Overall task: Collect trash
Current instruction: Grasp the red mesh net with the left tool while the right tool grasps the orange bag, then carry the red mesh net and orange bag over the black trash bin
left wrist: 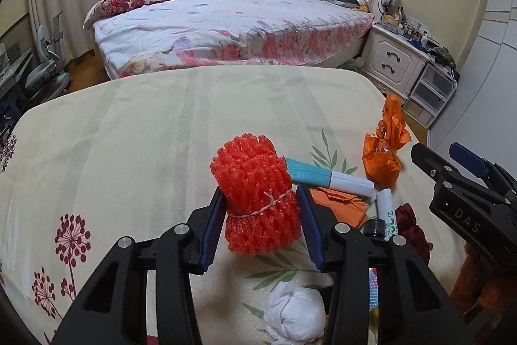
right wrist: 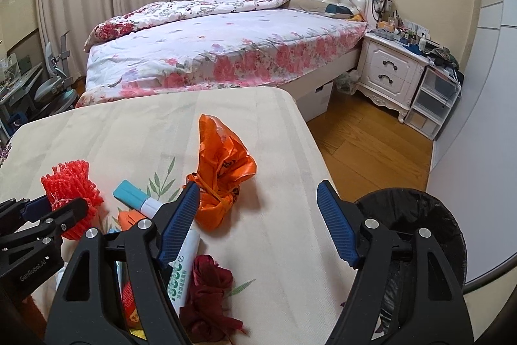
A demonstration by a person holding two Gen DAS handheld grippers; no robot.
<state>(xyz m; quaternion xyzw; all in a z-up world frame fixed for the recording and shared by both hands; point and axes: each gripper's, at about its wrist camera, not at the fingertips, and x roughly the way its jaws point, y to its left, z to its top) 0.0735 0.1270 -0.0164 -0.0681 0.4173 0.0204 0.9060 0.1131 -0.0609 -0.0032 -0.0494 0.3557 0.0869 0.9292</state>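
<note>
My left gripper (left wrist: 261, 209) is shut on a red foam-net bundle (left wrist: 258, 199) tied with string, held above the cloth-covered table (left wrist: 129, 134); the bundle also shows in the right wrist view (right wrist: 71, 193). My right gripper (right wrist: 258, 215) is open and empty, over the table's right part. An orange plastic bag (right wrist: 223, 170) lies just beyond its left finger. A teal and white tube (left wrist: 326, 178), a white tube (right wrist: 185, 264), a dark red fabric scrap (right wrist: 210, 293) and a white tissue ball (left wrist: 294, 316) lie on the table.
A bin with a black liner (right wrist: 420, 235) stands at the table's right side. A bed (right wrist: 210, 54), a white nightstand (right wrist: 387, 70) and plastic drawers (right wrist: 433, 109) stand behind. Wooden floor (right wrist: 371, 144) lies between.
</note>
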